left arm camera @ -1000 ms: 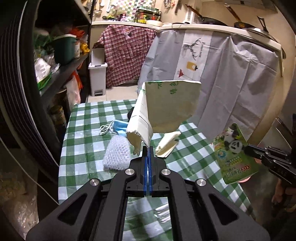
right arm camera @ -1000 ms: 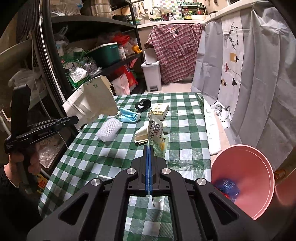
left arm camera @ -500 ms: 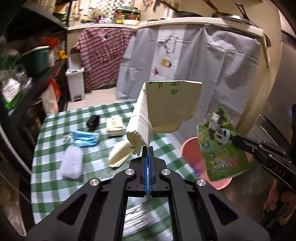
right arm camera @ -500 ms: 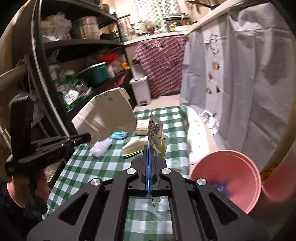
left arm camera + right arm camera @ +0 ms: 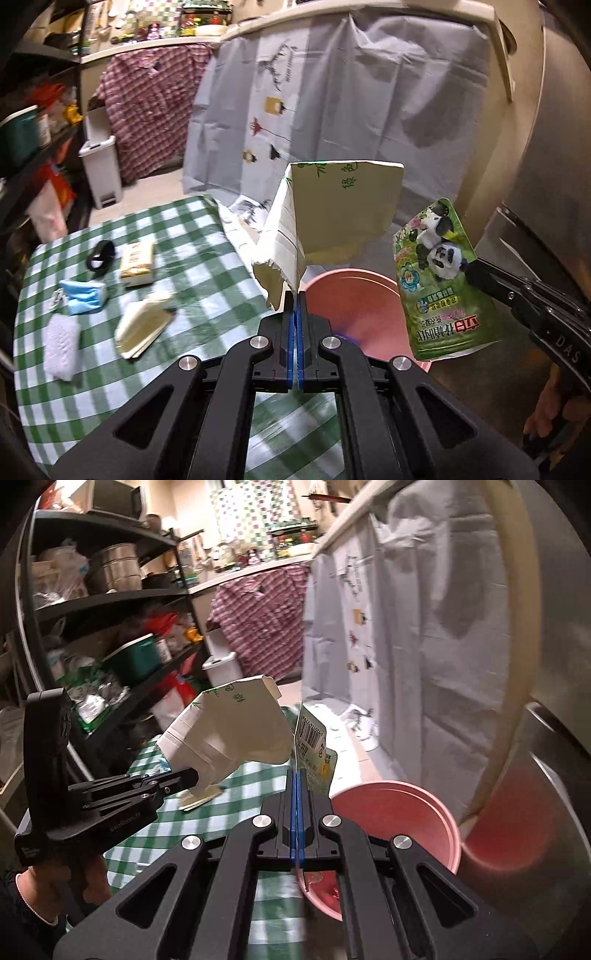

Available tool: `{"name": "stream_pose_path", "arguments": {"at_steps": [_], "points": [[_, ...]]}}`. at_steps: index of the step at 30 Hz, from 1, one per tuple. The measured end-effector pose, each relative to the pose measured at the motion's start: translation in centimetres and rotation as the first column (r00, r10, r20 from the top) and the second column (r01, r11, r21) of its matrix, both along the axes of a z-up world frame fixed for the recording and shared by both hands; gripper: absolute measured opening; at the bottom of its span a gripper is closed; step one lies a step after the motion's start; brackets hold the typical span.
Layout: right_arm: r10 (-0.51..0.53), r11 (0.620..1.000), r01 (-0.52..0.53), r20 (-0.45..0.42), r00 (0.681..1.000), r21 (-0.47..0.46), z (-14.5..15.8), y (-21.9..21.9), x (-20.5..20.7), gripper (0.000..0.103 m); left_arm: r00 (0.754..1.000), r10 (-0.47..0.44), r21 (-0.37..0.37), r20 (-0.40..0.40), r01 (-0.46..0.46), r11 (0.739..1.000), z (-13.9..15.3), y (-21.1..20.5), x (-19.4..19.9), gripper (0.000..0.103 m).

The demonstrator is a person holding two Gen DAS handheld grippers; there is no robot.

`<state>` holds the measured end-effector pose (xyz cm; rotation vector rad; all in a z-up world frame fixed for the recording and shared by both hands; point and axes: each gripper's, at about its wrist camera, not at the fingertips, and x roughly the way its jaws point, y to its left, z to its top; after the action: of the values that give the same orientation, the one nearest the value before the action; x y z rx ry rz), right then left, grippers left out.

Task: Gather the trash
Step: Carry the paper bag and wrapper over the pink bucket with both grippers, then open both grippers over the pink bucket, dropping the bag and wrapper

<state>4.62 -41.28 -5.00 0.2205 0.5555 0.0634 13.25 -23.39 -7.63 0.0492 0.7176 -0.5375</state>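
My left gripper [image 5: 295,295] is shut on a torn beige carton [image 5: 332,214], held in the air near the table's right edge; the same carton [image 5: 229,731] shows at left in the right wrist view. My right gripper [image 5: 297,773] is shut on a green panda wrapper [image 5: 314,746], seen side-on. That wrapper [image 5: 439,284] hangs just right of the pink bin [image 5: 354,314] in the left wrist view. The pink bin [image 5: 399,808] stands on the floor beside the table, with a bluish scrap inside.
On the green checked tablecloth [image 5: 192,258] lie a blue face mask [image 5: 85,301], a white mesh pad [image 5: 61,345], a flattened beige packet [image 5: 142,326], a small box [image 5: 136,260] and a black ring [image 5: 99,254]. A grey curtain [image 5: 332,103] hangs behind; shelves [image 5: 110,627] stand left.
Both grippers have swung right from over the table toward the pink bin, each still holding its item. The bin has come into the left wrist view and sits closer in the right one.
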Motion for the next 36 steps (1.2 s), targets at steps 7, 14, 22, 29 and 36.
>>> {"name": "stream_pose_path", "arguments": {"at_steps": [7, 14, 22, 29, 36], "points": [[-0.066, 0.998, 0.067, -0.035, 0.997, 0.013, -1.5, -3.1, -0.3, 0.0, 0.998, -0.054, 0.048, -0.037, 0.056, 0.997, -1.9, -4.6, 0.6, 0.001], [-0.102, 0.994, 0.104, -0.094, 0.99, 0.018, -3.5, -5.0, 0.5, 0.0, 0.994, -0.078, 0.094, -0.079, 0.085, 0.992, -4.1, -7.5, 1.1, 0.001], [-0.144, 0.987, 0.154, -0.19, 0.971, 0.038, -5.7, -6.7, 1.1, 0.005, 0.99, -0.032, 0.148, -0.137, 0.052, 0.988, -5.8, -8.8, 1.8, 0.074], [-0.227, 0.972, 0.235, -0.224, 0.948, 0.008, -5.9, -7.0, 1.1, 0.079, 0.994, 0.031, 0.167, -0.103, -0.013, 0.986, -4.7, -7.8, 1.4, 0.09], [-0.19, 0.981, 0.195, -0.186, 0.964, 0.006, -3.4, -4.7, 0.8, 0.091, 0.998, 0.059, 0.149, -0.033, -0.054, 0.987, -1.3, -4.9, -0.1, 0.09]]}}
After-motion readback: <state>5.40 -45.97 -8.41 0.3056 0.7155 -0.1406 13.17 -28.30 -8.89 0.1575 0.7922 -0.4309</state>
